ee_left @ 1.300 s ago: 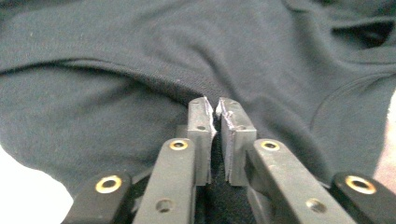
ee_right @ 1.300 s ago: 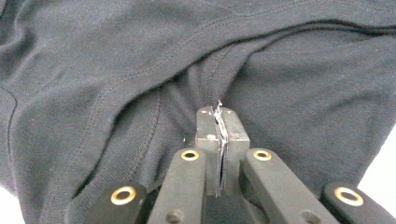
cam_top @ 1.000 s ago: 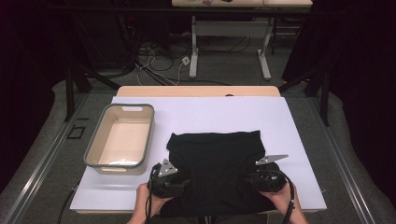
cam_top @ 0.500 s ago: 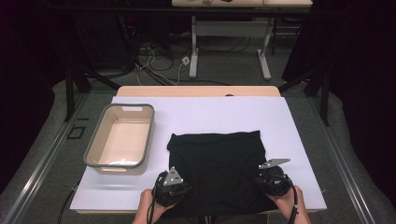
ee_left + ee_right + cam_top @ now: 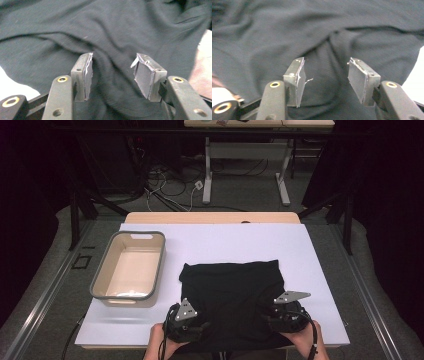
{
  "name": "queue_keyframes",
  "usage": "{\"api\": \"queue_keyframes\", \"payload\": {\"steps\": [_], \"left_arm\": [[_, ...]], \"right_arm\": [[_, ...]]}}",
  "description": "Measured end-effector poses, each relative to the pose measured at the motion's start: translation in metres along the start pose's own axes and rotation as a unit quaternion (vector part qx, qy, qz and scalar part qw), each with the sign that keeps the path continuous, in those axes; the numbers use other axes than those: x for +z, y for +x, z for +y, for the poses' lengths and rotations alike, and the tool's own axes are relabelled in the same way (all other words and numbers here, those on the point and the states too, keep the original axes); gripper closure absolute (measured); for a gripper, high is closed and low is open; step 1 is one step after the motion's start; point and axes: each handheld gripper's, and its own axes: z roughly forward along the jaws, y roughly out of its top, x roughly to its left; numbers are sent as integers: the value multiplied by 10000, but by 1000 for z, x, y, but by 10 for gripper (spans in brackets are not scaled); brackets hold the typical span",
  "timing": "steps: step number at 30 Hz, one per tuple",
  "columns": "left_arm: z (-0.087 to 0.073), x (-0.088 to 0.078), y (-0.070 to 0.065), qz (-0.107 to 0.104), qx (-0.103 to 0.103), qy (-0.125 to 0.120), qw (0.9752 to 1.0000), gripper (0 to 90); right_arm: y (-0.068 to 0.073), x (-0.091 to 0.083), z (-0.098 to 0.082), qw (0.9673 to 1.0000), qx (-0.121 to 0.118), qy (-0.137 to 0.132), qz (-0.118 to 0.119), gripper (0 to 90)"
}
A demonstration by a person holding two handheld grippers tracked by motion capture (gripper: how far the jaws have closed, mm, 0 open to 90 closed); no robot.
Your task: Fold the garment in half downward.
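A black garment lies spread on the white table cover, wrinkled along its near part. My left gripper rests over its near left corner and my right gripper over its near right corner, each held by a hand. In the left gripper view the left gripper stands apart over a soft ridge of the garment, its pads off the cloth. The right gripper is the same over the garment. Both pairs of jaws have just been opening, and neither grips the cloth.
A beige tray with a grey rim stands on the cover left of the garment. The table's near edge runs just below the hands. Beyond the far edge are desk legs and floor cables.
Both grippers have shifted slightly toward the near edge and tipped down onto the garment. The garment keeps its place and outline.
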Motion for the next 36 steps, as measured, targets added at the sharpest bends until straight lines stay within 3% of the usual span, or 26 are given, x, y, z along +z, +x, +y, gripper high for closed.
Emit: {"api": "queue_keyframes", "payload": {"steps": [5, 6, 7, 8, 9, 13, 15, 18, 19, 20, 22, 24, 28, 29, 31, 32, 33, 35, 36], "left_arm": [[0, 8, -9, -343, 108, 314, 9989, 461], [-1, 16, -12, -525, 172, 651, 9964, 445], [-1, 16, -12, -525, 172, 651, 9964, 427], [-3, 20, -17, -486, 193, 616, 9967, 418], [-3, 20, -19, -401, 310, 622, 9968, 439], [-7, 20, -19, -407, 334, 438, 9976, 738], [-7, 20, -18, -438, 362, 416, 9975, 809], [-7, 18, -18, -555, 283, 295, 9976, 831], [-5, 14, -18, -635, 198, 135, 9977, 832], [-5, 14, -18, -635, 198, 135, 9977, 831], [-2, 9, -19, -717, 91, -82, 9974, 830], [-1, 3, -23, -923, -123, -263, 9953, 828], [-3, 5, -28, -1121, -190, -180, 9934, 820], [-3, 5, -28, -1121, -190, -180, 9934, 816], [-8, 17, -28, -1167, -176, 129, 9929, 795], [-8, 17, -28, -1167, -176, 129, 9929, 778], [-10, 20, -27, -1160, -187, 245, 9928, 778], [-10, 21, -24, -1109, -192, 327, 9931, 631], [-8, 19, -24, -1004, -109, 306, 9944, 556]], "right_arm": [[22, 8, -2, 9980, -163, 186, 582, 464], [27, 15, -5, 9970, -141, 117, 747, 430], [27, 15, -5, 9970, -141, 117, 747, 430], [31, 21, -7, 9945, -256, 459, 902, 419], [33, 23, -7, 9938, -287, 540, 930, 430], [38, 28, -8, 9933, -355, 590, 927, 745], [37, 26, -10, 9932, -287, 617, 942, 851], [33, 20, -13, 9929, -144, 588, 1028, 872], [32, 17, -15, 9924, -111, 574, 1081, 873], [32, 17, -15, 9924, -111, 574, 1081, 873], [26, 4, -20, 9932, 164, 301, 1114, 873], [20, -6, -23, 9931, 256, 274, 1114, 873], [12, -17, -28, 9938, 381, 36, 1042, 873], [11, -19, -29, 9939, 398, 91, 1022, 872], [11, -16, -30, 9944, 370, 219, 964, 866], [11, -16, -30, 9944, 370, 219, 964, 866], [11, -10, -31, 9940, 343, 421, 954, 859], [13, 2, -33, 9939, 232, 750, 769, 757], [13, 3, -33, 9944, 242, 607, 833, 671]]}}
